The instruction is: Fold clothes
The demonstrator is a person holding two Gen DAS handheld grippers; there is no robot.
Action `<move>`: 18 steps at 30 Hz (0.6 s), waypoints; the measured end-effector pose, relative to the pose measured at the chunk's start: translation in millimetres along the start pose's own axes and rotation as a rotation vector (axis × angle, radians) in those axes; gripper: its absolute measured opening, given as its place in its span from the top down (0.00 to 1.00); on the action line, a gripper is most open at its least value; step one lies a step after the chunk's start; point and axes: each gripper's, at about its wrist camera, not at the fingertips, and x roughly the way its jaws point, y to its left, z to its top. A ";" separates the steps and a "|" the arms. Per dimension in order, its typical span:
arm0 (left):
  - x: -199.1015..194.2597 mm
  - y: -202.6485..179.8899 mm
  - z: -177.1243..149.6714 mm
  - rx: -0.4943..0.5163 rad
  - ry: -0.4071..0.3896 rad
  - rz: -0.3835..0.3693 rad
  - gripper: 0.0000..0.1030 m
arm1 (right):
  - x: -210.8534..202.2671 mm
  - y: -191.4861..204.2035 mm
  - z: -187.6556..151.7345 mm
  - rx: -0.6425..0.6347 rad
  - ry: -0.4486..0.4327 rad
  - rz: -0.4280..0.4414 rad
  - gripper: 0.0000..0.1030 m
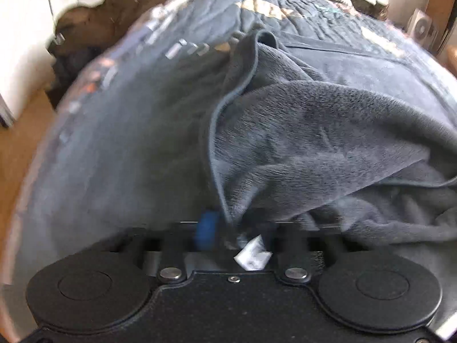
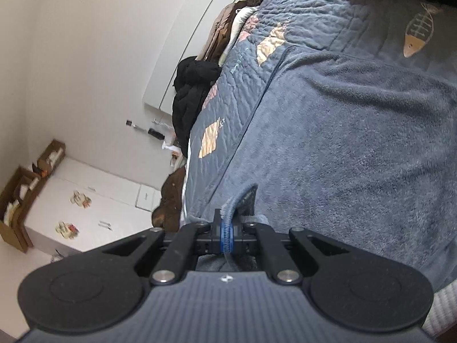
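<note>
Quilted bedspread (image 2: 245,91); plush grey garment (image 2: 357,157), hem pinched.

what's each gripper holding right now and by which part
Both grip the fluffy grey fleece garment: right gripper pinches its hemmed edge, left gripper a bunched edge beside a white label.

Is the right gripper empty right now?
No. In the right wrist view the right gripper is shut on a hemmed edge of the grey fleece garment, which runs up between its blue pads.
</note>
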 end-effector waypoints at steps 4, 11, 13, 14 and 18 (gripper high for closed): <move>-17.7 7.8 12.4 -0.035 -0.058 0.004 0.95 | -3.1 -0.7 -0.5 -0.027 0.003 -0.014 0.97; -100.8 -12.0 108.6 -0.036 -0.291 0.000 0.95 | -14.3 -12.1 8.3 -0.010 -0.002 0.003 0.97; -117.0 -39.9 146.1 0.011 -0.339 -0.009 0.95 | -19.7 -15.1 10.6 0.003 -0.008 0.014 0.97; -120.4 -55.8 163.8 0.037 -0.354 -0.015 0.95 | -22.6 -16.9 12.0 0.010 -0.011 0.020 0.97; -112.8 -138.5 230.5 0.151 -0.388 -0.028 0.95 | -36.2 -23.9 17.3 0.034 -0.033 0.037 0.97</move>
